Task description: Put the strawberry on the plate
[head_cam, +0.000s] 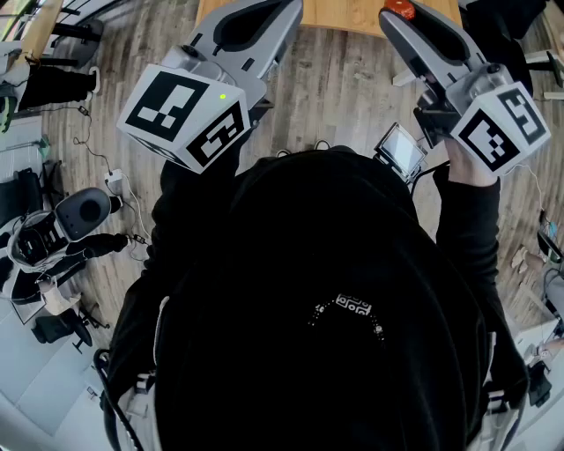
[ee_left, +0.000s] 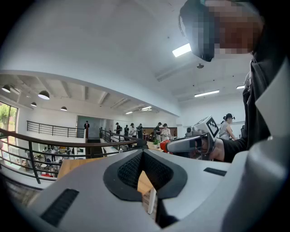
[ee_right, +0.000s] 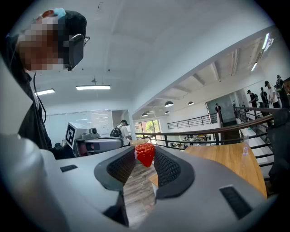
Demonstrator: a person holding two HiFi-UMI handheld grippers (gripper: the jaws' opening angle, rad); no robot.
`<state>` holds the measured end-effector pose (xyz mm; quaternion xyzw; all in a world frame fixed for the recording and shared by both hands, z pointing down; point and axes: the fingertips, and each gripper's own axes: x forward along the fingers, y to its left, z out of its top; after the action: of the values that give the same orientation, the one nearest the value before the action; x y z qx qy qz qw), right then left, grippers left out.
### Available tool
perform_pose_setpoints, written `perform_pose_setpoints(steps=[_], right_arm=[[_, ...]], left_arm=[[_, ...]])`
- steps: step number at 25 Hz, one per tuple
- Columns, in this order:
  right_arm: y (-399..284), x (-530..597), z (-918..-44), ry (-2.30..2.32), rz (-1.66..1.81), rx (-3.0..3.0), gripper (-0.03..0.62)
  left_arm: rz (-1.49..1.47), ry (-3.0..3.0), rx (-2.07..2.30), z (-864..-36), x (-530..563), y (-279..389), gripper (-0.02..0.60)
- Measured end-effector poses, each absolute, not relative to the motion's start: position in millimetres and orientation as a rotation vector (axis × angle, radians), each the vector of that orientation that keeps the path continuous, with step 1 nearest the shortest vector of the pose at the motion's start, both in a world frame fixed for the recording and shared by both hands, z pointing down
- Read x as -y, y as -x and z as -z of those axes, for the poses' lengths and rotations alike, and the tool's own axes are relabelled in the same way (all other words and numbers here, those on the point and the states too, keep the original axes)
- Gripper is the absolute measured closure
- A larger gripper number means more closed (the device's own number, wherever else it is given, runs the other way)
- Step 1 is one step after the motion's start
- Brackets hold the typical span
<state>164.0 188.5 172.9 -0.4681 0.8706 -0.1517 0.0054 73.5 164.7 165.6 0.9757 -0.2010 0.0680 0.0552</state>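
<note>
Right gripper view: right gripper [ee_right: 144, 159] is clamped on the strawberry [ee_right: 145, 153]. The fruit is pinched between the pad tips, point down, and held in the air. Left gripper view: left gripper [ee_left: 142, 155] has its tips meeting, with nothing between them. Both are held roughly level, side by side and well apart, ahead of the person's black top [head_cam: 317, 291]. Just beyond the jaws is the edge of a wooden table [head_cam: 352, 12], with plank floor [head_cam: 344, 88] below. Farther off are a dark railing [ee_right: 213, 131] and people [ee_left: 131, 130] standing in the hall.
</note>
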Motion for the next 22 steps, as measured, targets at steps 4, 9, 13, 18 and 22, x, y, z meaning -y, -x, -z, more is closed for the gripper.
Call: perform_pose_setpoints(steps=[4, 9, 13, 18, 22], right_arm=[[-176, -201, -180, 1.468, 0.497, -2.701, 0.452], [-179, -223, -164, 1.497, 0.479, -2.695, 0.452], [-176, -192, -181, 1.451, 0.509, -2.686, 0.451], [-189, -197, -191, 1.421, 0.552, -2.665, 0.451], [-185, -196, -192, 1.383, 0.576, -2.692, 0.451]], left_arm=[[-0.225, -2.971, 0.585, -168, -175, -82, 0.587], [-0.213, -2.964, 0.627, -158, -190, -86, 0.587], [-0.216, -2.952, 0.607, -174, -158, -90, 0.586], [-0.230, -2.950, 0.588, -173, -160, -102, 0.588], [-0.273, -2.942, 0.623, -178, -159, -93, 0.586]])
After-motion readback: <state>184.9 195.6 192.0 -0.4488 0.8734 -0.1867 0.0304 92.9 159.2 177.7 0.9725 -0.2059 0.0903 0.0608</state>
